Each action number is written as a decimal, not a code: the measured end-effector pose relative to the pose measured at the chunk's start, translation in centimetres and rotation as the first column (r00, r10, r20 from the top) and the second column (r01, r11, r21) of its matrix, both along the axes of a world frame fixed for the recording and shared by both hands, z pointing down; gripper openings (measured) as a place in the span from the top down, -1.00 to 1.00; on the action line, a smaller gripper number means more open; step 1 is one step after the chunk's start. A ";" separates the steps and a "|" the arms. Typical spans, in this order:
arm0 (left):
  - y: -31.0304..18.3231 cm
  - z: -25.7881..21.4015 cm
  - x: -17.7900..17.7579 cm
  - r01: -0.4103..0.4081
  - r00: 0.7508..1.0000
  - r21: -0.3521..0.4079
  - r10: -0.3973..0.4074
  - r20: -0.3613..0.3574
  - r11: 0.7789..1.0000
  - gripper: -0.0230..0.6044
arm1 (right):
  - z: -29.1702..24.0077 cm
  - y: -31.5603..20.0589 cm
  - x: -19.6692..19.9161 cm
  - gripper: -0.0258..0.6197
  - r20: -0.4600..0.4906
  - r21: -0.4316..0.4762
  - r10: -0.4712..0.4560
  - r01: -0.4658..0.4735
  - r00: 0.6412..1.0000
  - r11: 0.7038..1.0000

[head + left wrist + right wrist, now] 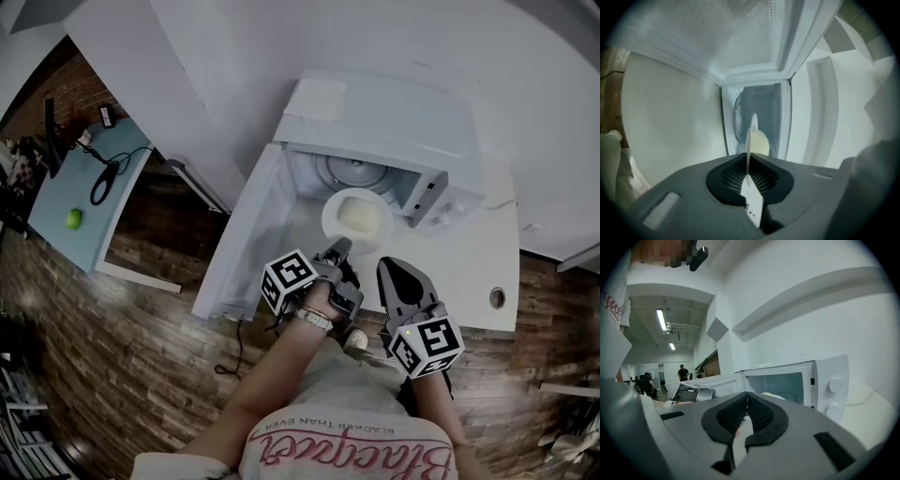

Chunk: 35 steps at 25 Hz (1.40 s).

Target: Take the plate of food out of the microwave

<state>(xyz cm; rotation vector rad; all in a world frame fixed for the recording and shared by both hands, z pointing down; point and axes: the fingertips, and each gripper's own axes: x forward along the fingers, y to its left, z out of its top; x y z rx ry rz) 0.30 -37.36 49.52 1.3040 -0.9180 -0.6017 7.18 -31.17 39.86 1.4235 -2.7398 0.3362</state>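
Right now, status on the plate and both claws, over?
Left claw shut on plate rim. Right claw shut, empty. Food plate at microwave mouth, door swung open. Nothing in the way.

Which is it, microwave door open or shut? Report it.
Open. The microwave door swings out to the left, baring the cavity, and the left hand-held gripper holds the plate before it.

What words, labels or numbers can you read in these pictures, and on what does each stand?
"BLACKER THAN EVER": on the person's shirt, upside down in the head view.
Pink script beside it: perhaps "Blacquer", uncertain.
Triangle sign on the microwave front: too small to read.
Square markers on both cubes: patterns, no words.
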 end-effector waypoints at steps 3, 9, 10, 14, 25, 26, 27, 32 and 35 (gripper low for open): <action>0.7 -0.6 -0.2 -0.006 1.000 0.005 0.006 -0.005 1.000 0.88 | -0.7 0.0 0.2 0.88 -0.002 0.010 0.014 -0.014 1.000 1.000; 1.8 -2.0 -1.0 0.000 1.000 0.017 0.000 -0.018 1.000 0.88 | -1.8 0.5 -0.2 0.88 -0.010 0.010 0.004 -0.004 1.000 1.000; 1.9 -2.2 -1.1 0.003 1.000 0.020 -0.003 -0.021 1.000 0.88 | -1.9 0.6 -0.4 0.88 -0.012 0.010 0.000 0.000 1.000 1.000; 2.5 -3.5 -1.5 0.013 0.999 0.032 -0.012 -0.032 0.999 0.88 | -2.6 0.7 -0.7 0.88 -0.022 0.008 -0.010 0.010 1.000 1.000; 3.7 -6.3 -2.2 0.014 0.999 0.059 -0.012 -0.036 0.998 0.88 | -4.4 0.7 -1.2 0.88 -0.013 0.022 -0.003 0.003 1.000 1.000; 3.6 -6.6 -2.2 0.015 0.999 0.064 -0.013 -0.038 0.998 0.88 | -4.6 0.8 -1.2 0.88 -0.011 0.023 -0.004 0.005 1.000 1.000; 3.6 -7.0 -2.1 0.015 0.999 0.069 -0.013 -0.041 0.997 0.88 | -4.8 0.8 -1.2 0.88 -0.010 0.026 -0.006 0.007 1.000 1.000; 3.5 -8.7 -1.8 0.005 0.999 0.095 -0.001 -0.045 0.995 0.88 | -6.0 1.0 -1.2 0.89 -0.024 0.058 -0.010 0.011 1.000 0.998; 3.3 -9.6 -1.6 0.001 0.999 0.117 0.005 -0.049 0.993 0.88 | -6.6 0.7 -1.0 0.89 -0.035 0.077 0.001 0.002 0.999 0.997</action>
